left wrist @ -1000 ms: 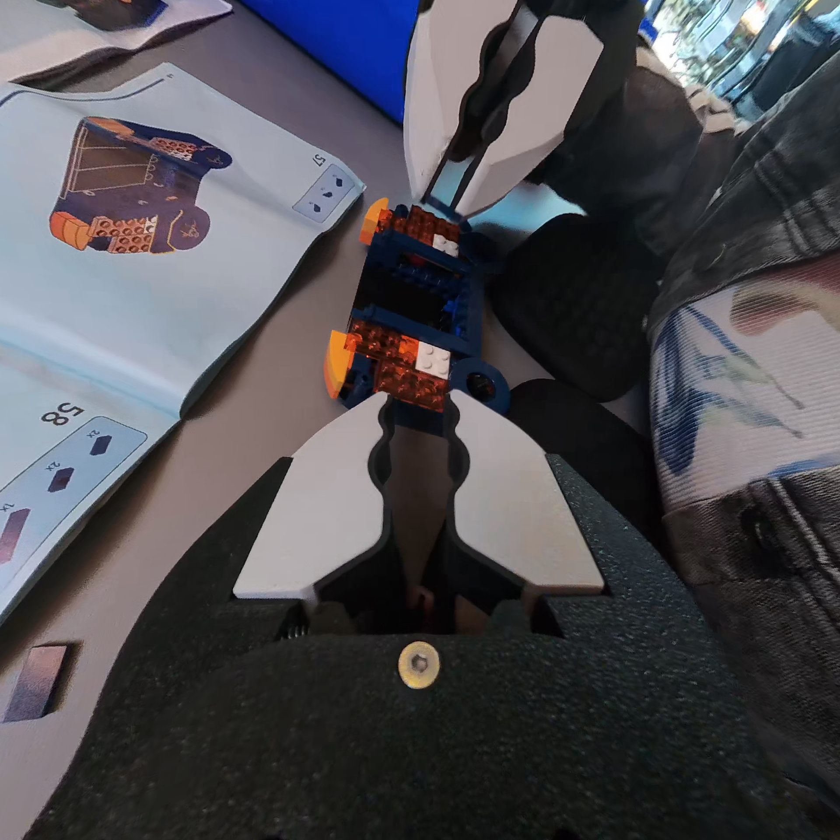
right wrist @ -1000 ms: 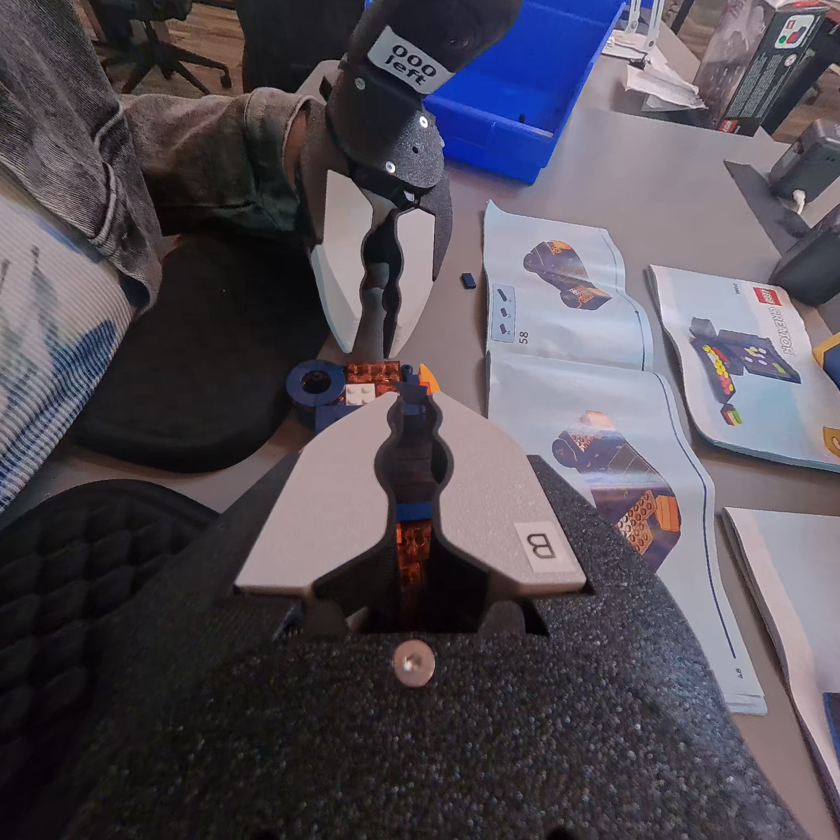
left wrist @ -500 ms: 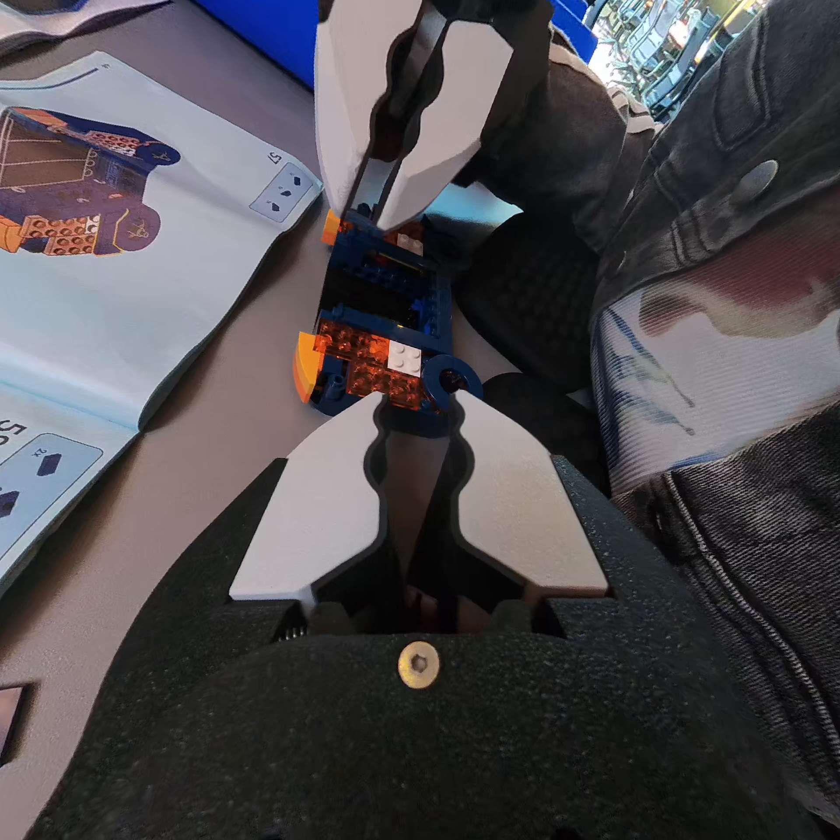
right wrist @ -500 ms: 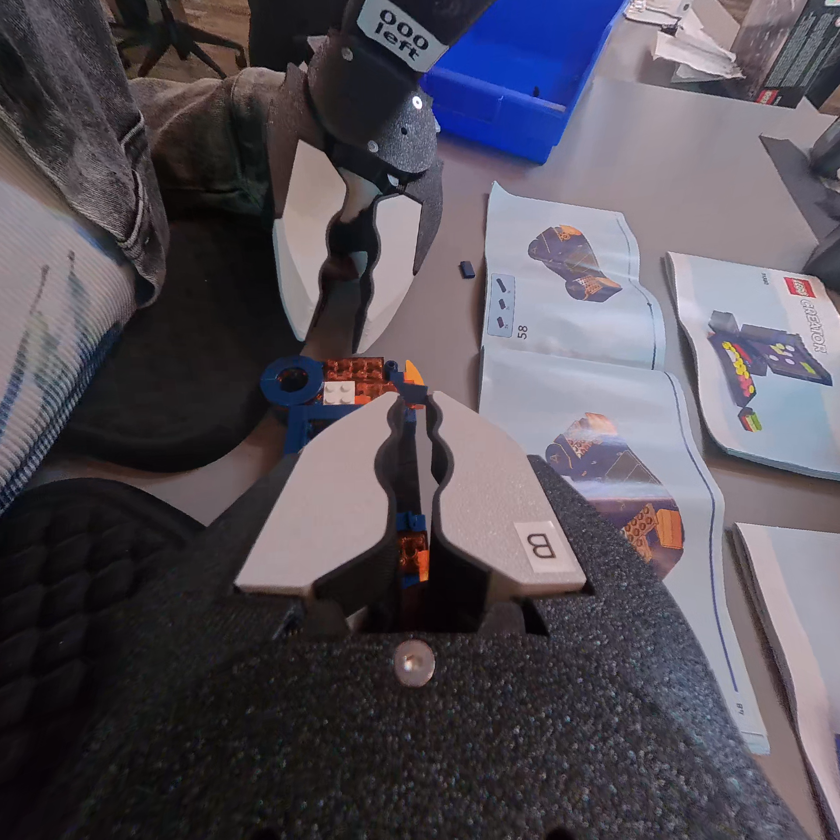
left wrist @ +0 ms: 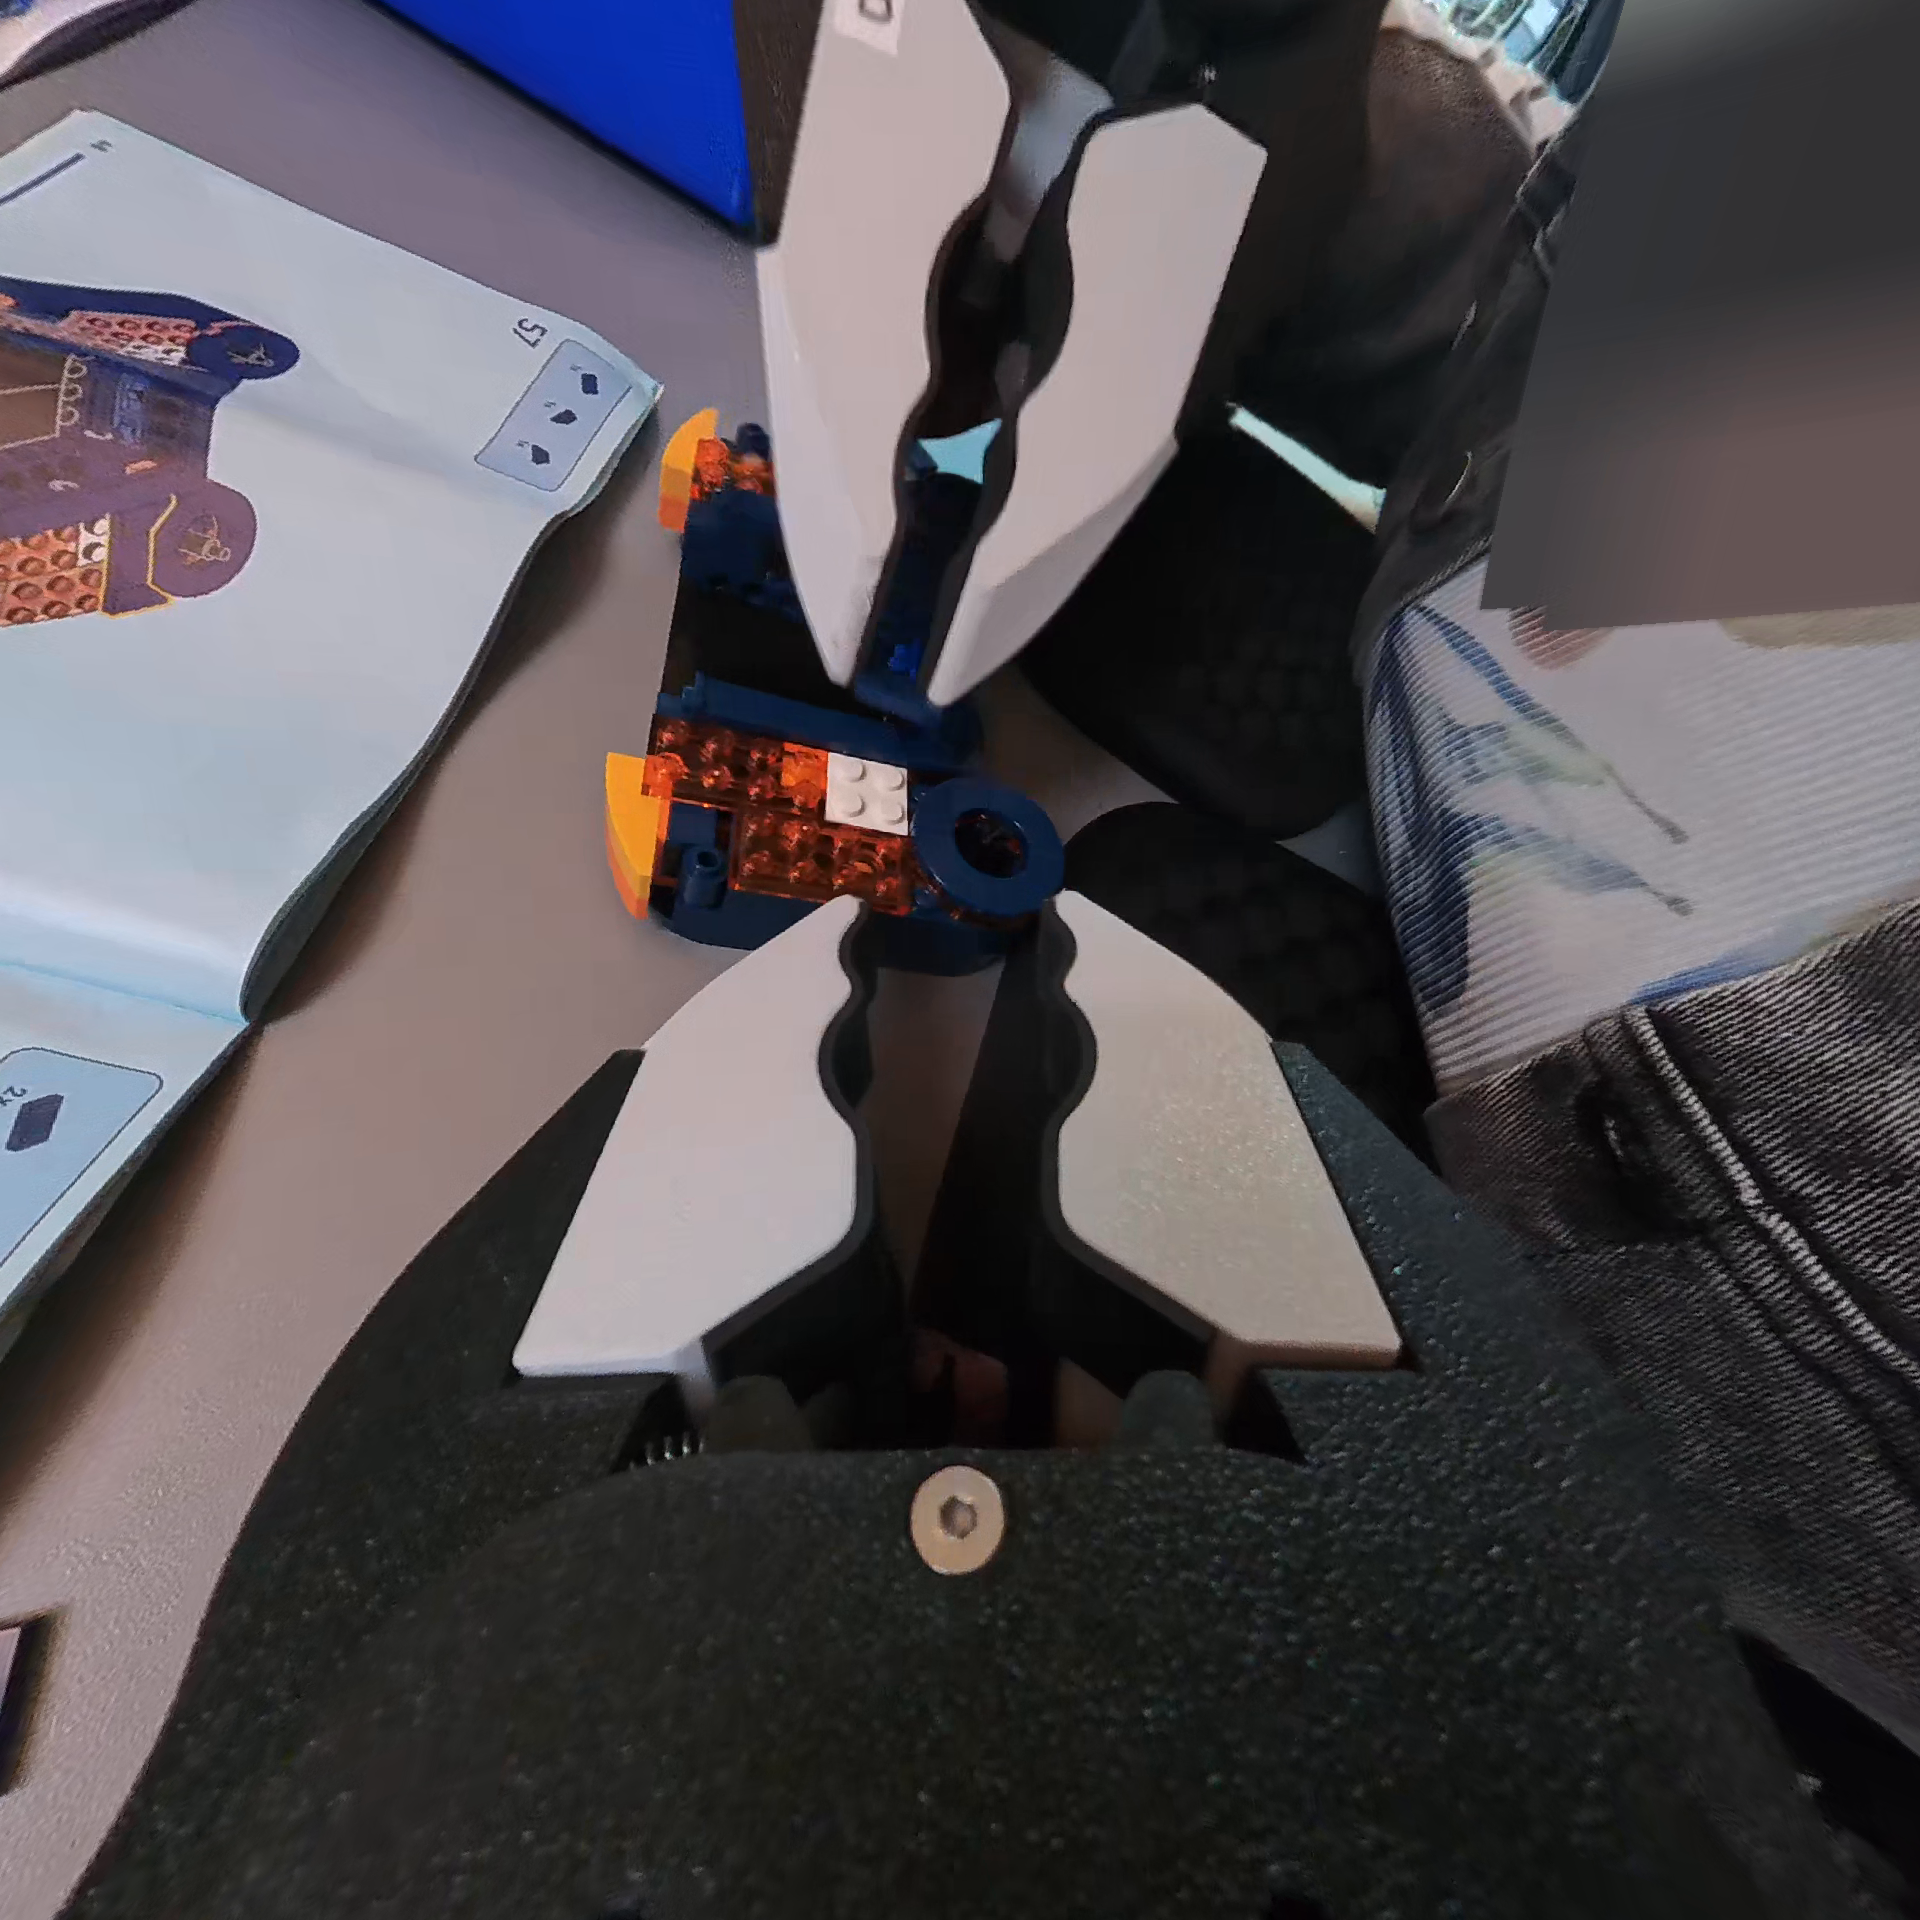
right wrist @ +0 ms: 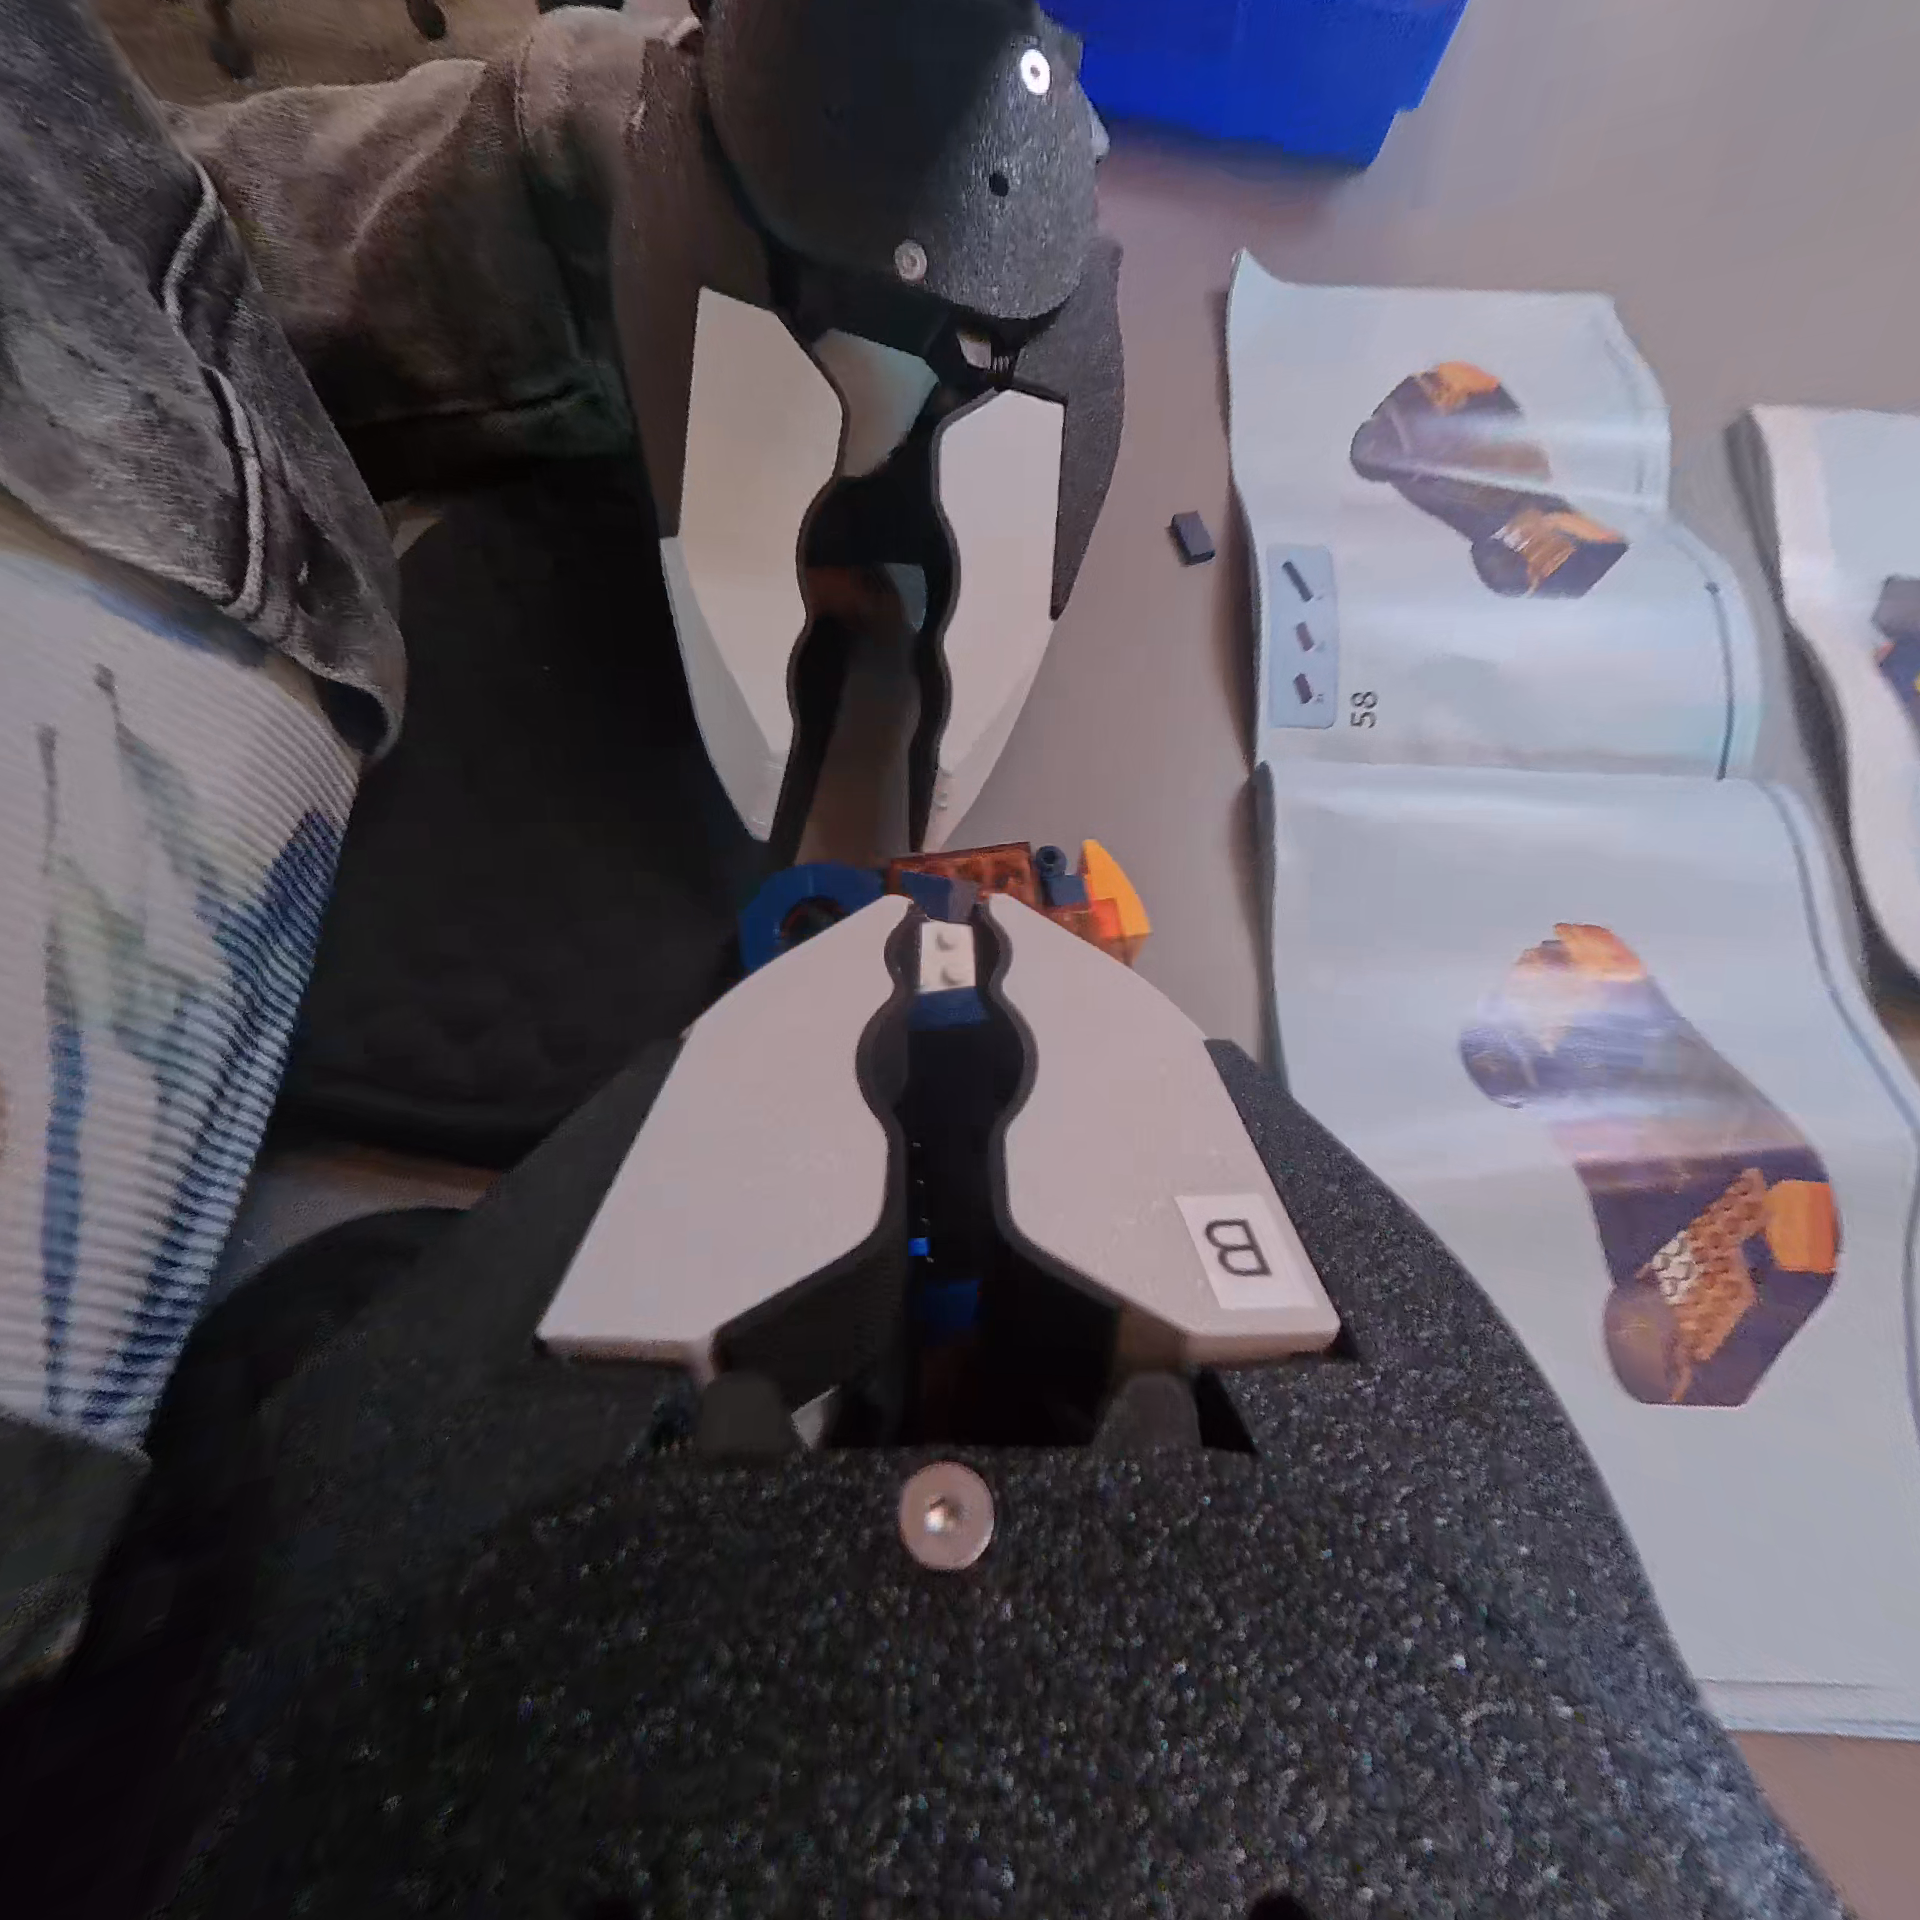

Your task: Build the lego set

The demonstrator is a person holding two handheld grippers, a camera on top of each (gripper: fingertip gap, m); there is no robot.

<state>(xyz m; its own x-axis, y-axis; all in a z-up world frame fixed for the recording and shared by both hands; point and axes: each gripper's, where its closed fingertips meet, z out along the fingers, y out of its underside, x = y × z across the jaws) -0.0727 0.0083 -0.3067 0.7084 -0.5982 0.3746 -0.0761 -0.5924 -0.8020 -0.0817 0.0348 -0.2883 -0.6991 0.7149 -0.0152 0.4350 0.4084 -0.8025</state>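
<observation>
Centre frame: my right tool (left wrist: 896, 681) pinches a small blue piece (right wrist: 940, 894) onto the model (left wrist: 800, 821); left tool (left wrist: 940, 914), parted, braces its near end.

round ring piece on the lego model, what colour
Dark blue ring, clearest in the left wrist view.

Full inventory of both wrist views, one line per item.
Lego model: 1, dark blue, clear orange and white, on the table between the two grippers.
Small blue piece: 1, dark blue, in the right gripper's tips.
Loose brick: 1, dark, beside the open booklet.
Instruction booklets: at least 2, pale blue, one open.
Bin: 1, blue, far edge.
Table: 1, grey.
Pads: 2, black, near the person.
Left gripper: open, at the model.
Right gripper: shut on the piece.
</observation>
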